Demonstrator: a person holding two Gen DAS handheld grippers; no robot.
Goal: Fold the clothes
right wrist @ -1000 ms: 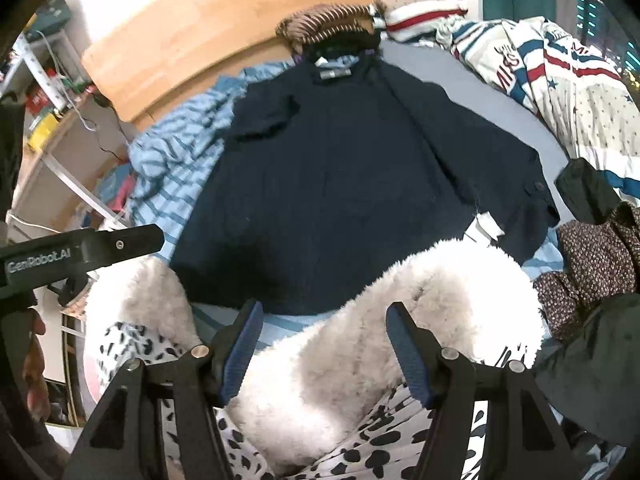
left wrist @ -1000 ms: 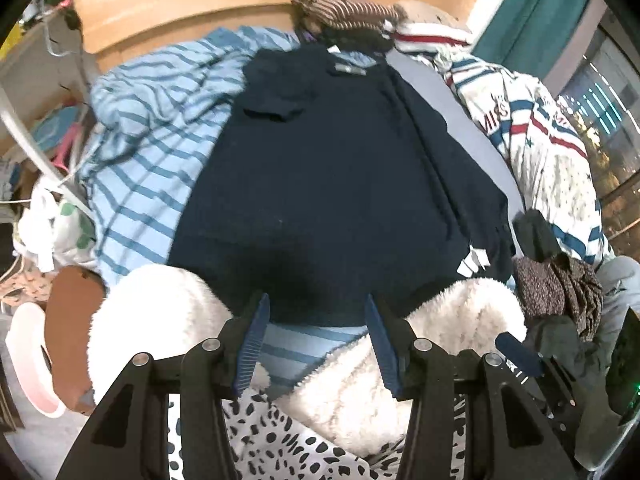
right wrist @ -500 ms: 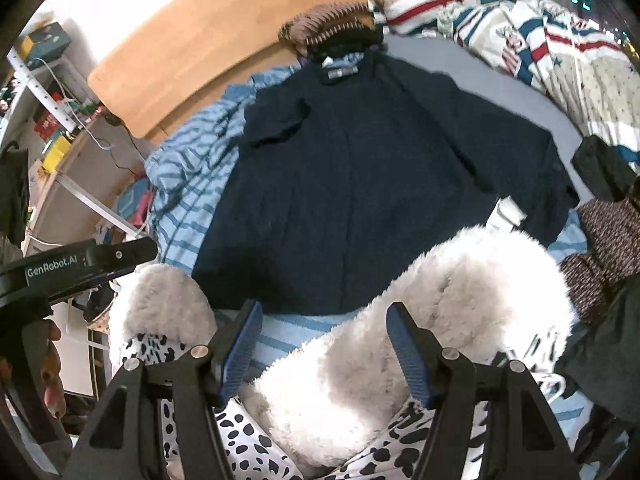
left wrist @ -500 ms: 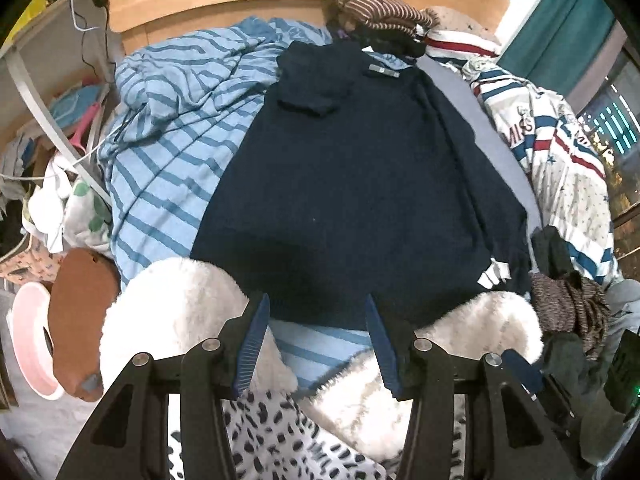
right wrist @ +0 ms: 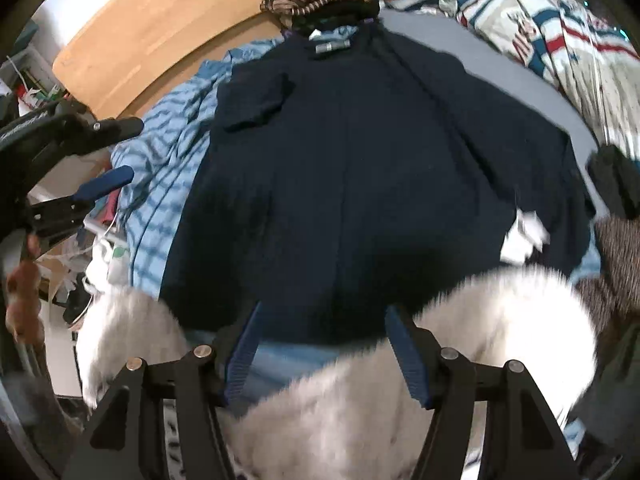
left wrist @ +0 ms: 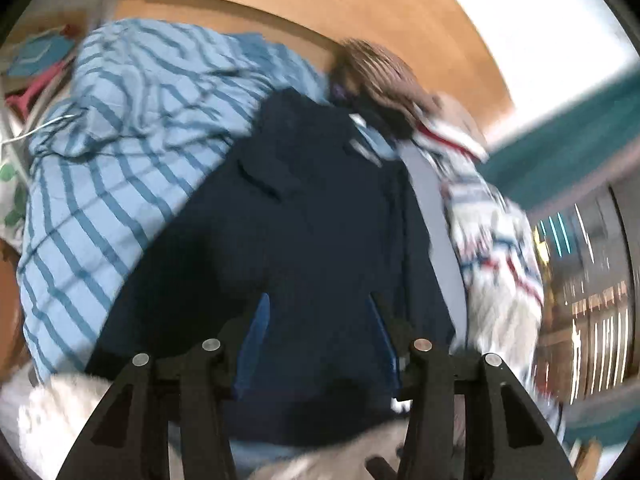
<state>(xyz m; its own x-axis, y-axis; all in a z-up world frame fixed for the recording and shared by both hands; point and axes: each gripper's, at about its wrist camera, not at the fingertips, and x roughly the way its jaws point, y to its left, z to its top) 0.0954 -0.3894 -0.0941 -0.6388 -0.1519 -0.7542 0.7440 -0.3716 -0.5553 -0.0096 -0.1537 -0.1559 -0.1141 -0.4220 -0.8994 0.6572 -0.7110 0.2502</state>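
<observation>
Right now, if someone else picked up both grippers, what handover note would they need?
Left gripper: open, empty, over the lower part of the navy shirt.
Right gripper: open, empty, at the shirt's bottom hem.
The navy shirt lies spread flat on the blue striped bedding, collar toward the wooden headboard, one sleeve tucked in, a white tag at its right edge. A fluffy white garment sits at the near edge, below the hem.
Done: shirt laid out.
Left: no body fold visible yet; probably grasp the hem and fold.
</observation>
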